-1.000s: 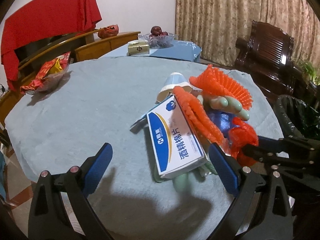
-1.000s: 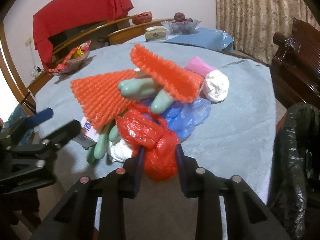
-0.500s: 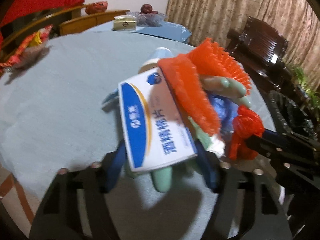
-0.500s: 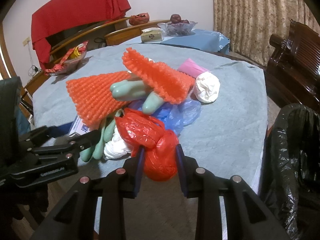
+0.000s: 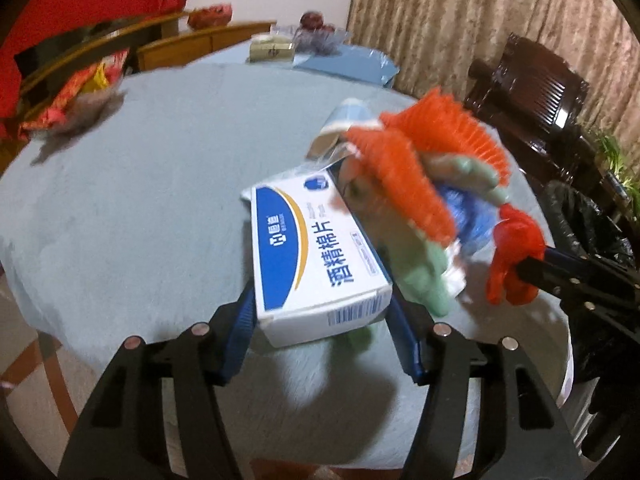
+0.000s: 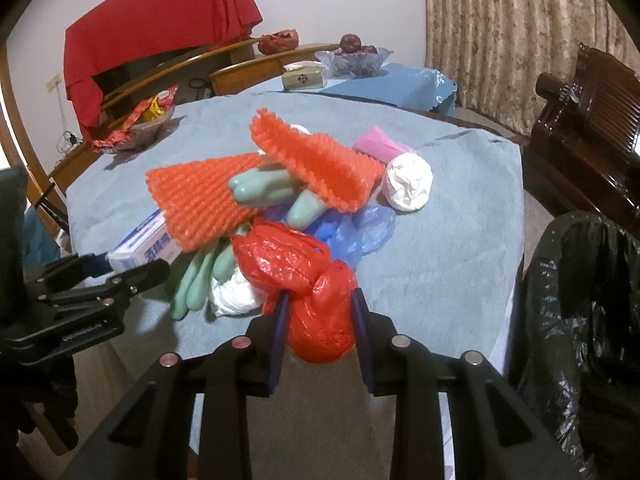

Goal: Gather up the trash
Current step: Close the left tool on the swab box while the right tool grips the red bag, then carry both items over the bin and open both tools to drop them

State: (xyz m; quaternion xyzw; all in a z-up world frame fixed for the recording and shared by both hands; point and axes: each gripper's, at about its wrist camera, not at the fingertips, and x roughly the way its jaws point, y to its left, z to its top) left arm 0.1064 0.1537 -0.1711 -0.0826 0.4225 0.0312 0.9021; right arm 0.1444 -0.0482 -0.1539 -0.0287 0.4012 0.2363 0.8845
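Note:
A pile of trash lies on the round table (image 5: 132, 200). My left gripper (image 5: 320, 320) is shut on a white and blue box (image 5: 316, 256), lifted and tilted at the pile's near edge; the box also shows in the right wrist view (image 6: 146, 246). My right gripper (image 6: 320, 320) is shut on a red plastic bag (image 6: 316, 300), which also shows in the left wrist view (image 5: 514, 256). The pile holds orange foam nets (image 6: 200, 196), green rubber gloves (image 6: 264, 190), a blue plastic bag (image 6: 360, 232), a white wad (image 6: 410, 182) and a pink packet (image 6: 380, 146).
A black trash bag (image 6: 580, 320) stands open at the table's right side. A snack bowl (image 6: 136, 128) sits on the far left of the table. A tissue box (image 6: 302, 76) and fruit bowl (image 6: 354, 56) stand at the back. A dark wooden chair (image 6: 588, 120) is at right.
My left gripper has closed on the white and blue box and lifted it, tilting it. My right gripper keeps its hold on the red bag and has barely moved.

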